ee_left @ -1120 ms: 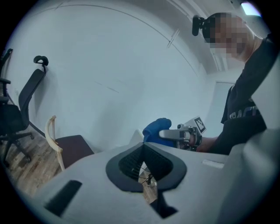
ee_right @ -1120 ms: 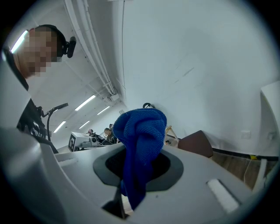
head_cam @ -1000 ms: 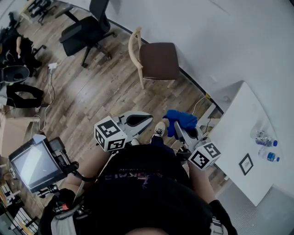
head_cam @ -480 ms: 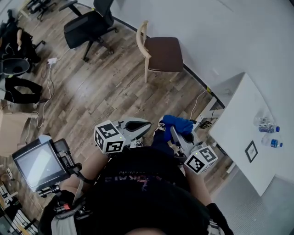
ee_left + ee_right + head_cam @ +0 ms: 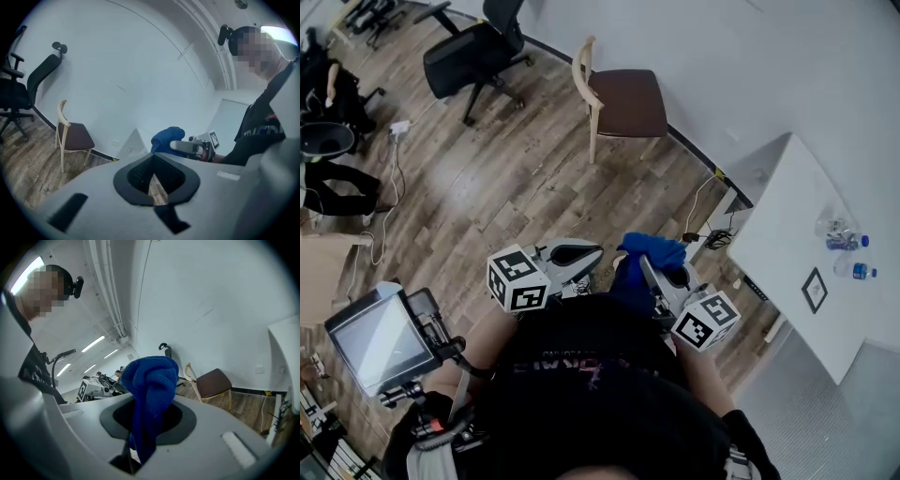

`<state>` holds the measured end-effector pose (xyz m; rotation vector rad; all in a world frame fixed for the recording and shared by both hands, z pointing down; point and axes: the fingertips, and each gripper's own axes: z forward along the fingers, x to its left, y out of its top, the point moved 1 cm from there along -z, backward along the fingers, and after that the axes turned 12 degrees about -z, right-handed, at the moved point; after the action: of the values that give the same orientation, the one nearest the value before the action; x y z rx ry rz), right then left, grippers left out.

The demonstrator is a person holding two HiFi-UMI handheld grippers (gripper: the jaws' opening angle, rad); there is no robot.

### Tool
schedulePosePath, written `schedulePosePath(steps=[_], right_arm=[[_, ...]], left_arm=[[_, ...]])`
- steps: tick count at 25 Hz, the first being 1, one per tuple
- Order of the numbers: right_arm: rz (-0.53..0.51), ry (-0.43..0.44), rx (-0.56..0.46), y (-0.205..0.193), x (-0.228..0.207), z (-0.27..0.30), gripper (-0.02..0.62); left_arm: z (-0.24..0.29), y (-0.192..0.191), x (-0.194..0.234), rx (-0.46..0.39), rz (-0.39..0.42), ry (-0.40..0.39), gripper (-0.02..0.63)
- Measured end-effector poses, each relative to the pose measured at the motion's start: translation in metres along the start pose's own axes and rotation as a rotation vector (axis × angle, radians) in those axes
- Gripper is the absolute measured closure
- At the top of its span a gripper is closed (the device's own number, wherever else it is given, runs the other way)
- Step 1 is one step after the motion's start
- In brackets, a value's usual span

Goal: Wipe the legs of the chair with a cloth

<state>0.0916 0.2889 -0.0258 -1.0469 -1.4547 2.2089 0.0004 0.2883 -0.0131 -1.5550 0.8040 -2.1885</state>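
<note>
I'm at the approach step, and no leg has been wiped yet. My right gripper (image 5: 649, 267) has its jaws clamped on the blue cloth (image 5: 152, 380), which bunches up above the jaws and hangs down between them. My left gripper (image 5: 592, 255) carries nothing; its jaws seem to meet at the tips, with only a sliver of floor showing through lower down.

The chair (image 5: 623, 103) stands well apart from me at the far side of the room, close to the white wall (image 5: 750, 66). It has a brown seat and pale wooden back and legs. From up here I see the near legs only as thin pale sticks under the seat.

The next move, as I judge it, calls for walking over and getting low, then bringing the cloth against one leg and running it along that leg. The left gripper is free to steady the chair, since it looks light enough to shift under a rub.

The floor (image 5: 506, 187) is wood-look planking, bare between me and the chair. A black office chair (image 5: 469, 56) sits at the far left. To the right is a white bench (image 5: 797, 253) with bottles (image 5: 839, 230) on it, and cables (image 5: 708, 234) trail on the floor near its foot.
</note>
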Motion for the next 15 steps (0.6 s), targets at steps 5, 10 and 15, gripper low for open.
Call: schedulePosePath(steps=[5,10,15], right_arm=[[-0.028,0.014,0.016,0.0069,-0.0014,-0.0001,0.514],[-0.03,0.01,0.018,0.0072,0.0002,0.0001,0.514],[0.003,-0.004,0.001,0.0018,0.0007,-0.0042,0.514]], left_arm=[[0.0029,0.0056,-0.0011,-0.018,0.004,-0.001,0.608],[0.0038,0.0052,-0.0018,-0.014,-0.013,-0.014,0.608],[0.0038,0.0016,-0.0016,0.002,-0.008,-0.017,0.609]])
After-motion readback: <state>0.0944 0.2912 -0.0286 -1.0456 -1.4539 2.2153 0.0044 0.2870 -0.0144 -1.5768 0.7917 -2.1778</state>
